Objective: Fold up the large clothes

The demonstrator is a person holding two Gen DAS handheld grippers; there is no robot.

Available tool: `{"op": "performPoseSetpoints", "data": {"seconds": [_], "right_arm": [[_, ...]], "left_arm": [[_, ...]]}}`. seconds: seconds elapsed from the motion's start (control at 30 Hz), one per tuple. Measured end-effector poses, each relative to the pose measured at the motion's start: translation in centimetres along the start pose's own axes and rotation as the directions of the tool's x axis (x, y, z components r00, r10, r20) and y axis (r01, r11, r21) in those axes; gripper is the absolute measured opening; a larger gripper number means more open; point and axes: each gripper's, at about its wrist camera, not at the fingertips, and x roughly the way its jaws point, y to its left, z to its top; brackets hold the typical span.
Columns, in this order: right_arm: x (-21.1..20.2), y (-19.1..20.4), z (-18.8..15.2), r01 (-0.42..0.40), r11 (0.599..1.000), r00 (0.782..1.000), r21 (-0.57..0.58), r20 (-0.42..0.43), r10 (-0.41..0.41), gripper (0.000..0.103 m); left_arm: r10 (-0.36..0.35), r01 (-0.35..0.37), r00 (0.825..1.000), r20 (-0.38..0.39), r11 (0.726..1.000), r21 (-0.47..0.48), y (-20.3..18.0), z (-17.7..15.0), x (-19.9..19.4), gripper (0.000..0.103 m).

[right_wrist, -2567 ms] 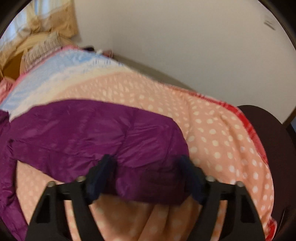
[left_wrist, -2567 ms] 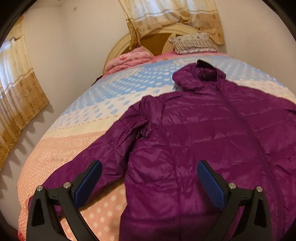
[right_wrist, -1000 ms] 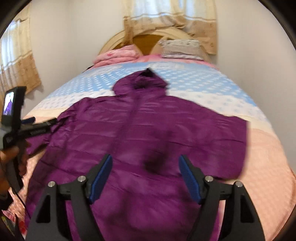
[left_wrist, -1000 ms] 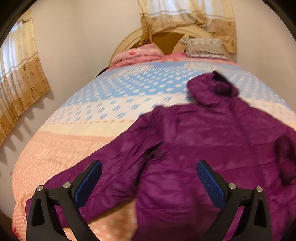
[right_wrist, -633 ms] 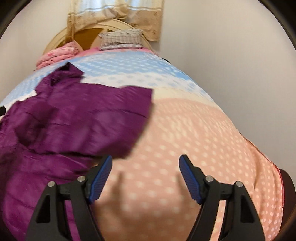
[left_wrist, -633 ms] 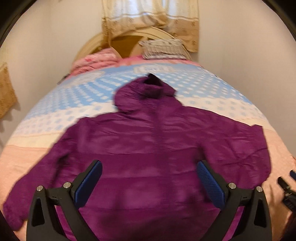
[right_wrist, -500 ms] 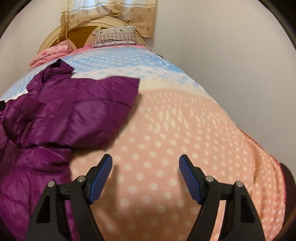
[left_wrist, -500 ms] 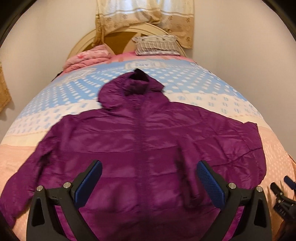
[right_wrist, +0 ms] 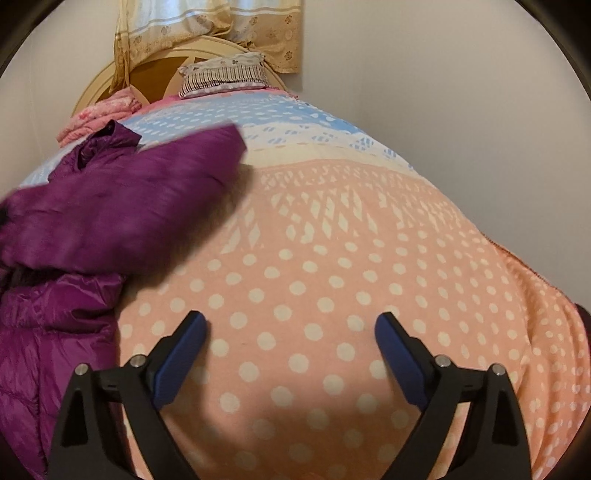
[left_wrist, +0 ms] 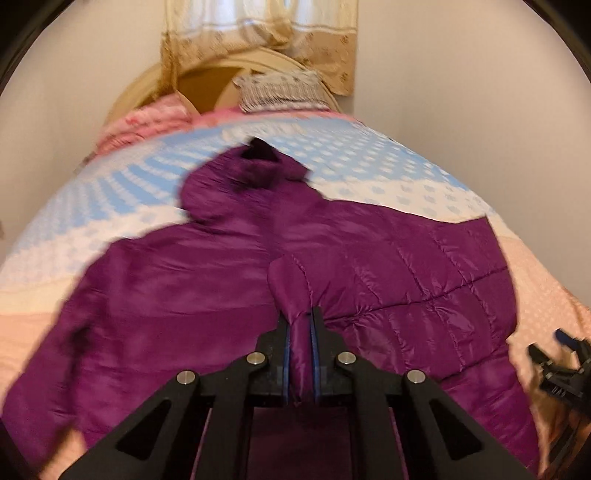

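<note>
A purple hooded puffer jacket (left_wrist: 166, 295) lies face up on the bed, hood toward the headboard and sleeves spread. My left gripper (left_wrist: 300, 325) is shut on a raised ridge of its fabric near the middle of the front. In the right wrist view the jacket (right_wrist: 129, 199) fills the left side, with one sleeve (right_wrist: 192, 162) blurred. My right gripper (right_wrist: 290, 321) hovers over the bare pink dotted bedspread (right_wrist: 332, 240) to the right of the jacket. Its jaws are opening with nothing between them. It also shows at the right edge of the left wrist view as a dark gripper (left_wrist: 557, 365).
The bedspread (left_wrist: 110, 184) runs blue, then cream, then pink toward me. A striped pillow (left_wrist: 280, 90) and a folded pink blanket (left_wrist: 147, 122) lie by the cream headboard (left_wrist: 207, 81), under a curtain (left_wrist: 258, 33). A wall (right_wrist: 461, 110) runs close along the bed's right side.
My left gripper went from wide open to shut on a fold of the jacket's front. My right gripper's jaws spread wider, and the jacket sleeve shifted in its view.
</note>
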Motion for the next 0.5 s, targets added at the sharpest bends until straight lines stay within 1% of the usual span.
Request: {"op": "performPoseSetpoints", "data": {"seconds": [0.07,0.17,0.27,0.33,0.37,0.43,0.47,0.5], "right_arm": [[0.1,0.0,0.0,0.006,1.000,1.000,-0.001,-0.001,-0.006,0.097],[0.2,-0.3,0.0,-0.006,1.000,1.000,0.013,-0.005,0.006,0.098],[0.2,-0.3,-0.1,-0.001,1.000,1.000,0.012,-0.003,0.001,0.098],[0.2,-0.3,-0.1,0.008,1.000,1.000,0.008,-0.003,-0.008,0.099],[0.2,-0.2,-0.1,0.013,1.000,1.000,0.006,-0.004,-0.013,0.100],[0.1,-0.2,0.0,0.007,1.000,1.000,0.003,-0.015,-0.007,0.100],[-0.1,-0.3,0.2,-0.009,1.000,1.000,0.010,-0.025,0.009,0.099],[-0.5,-0.5,0.5,-0.032,0.999,0.999,0.036,-0.038,0.034,0.091]], "left_arm": [[0.035,-0.035,0.999,0.012,0.999,0.002,1.9,-0.5,-0.9,0.008],[0.080,-0.080,0.996,0.030,0.997,0.006,4.4,-1.3,-1.6,0.008],[0.096,-0.095,0.995,0.020,0.995,-0.015,6.2,-2.2,-1.1,0.008],[0.102,-0.101,0.995,0.020,0.995,-0.021,6.9,-2.8,-1.0,0.008],[0.107,-0.106,0.994,0.013,0.994,-0.009,6.8,-3.2,-0.5,0.008],[0.164,-0.164,0.986,0.007,0.986,0.021,6.4,-3.9,0.4,0.012],[0.192,-0.192,0.981,0.004,0.981,0.037,6.3,-4.2,0.8,0.014],[0.216,-0.216,0.976,-0.001,0.975,0.051,6.2,-4.4,1.2,0.019]]}}
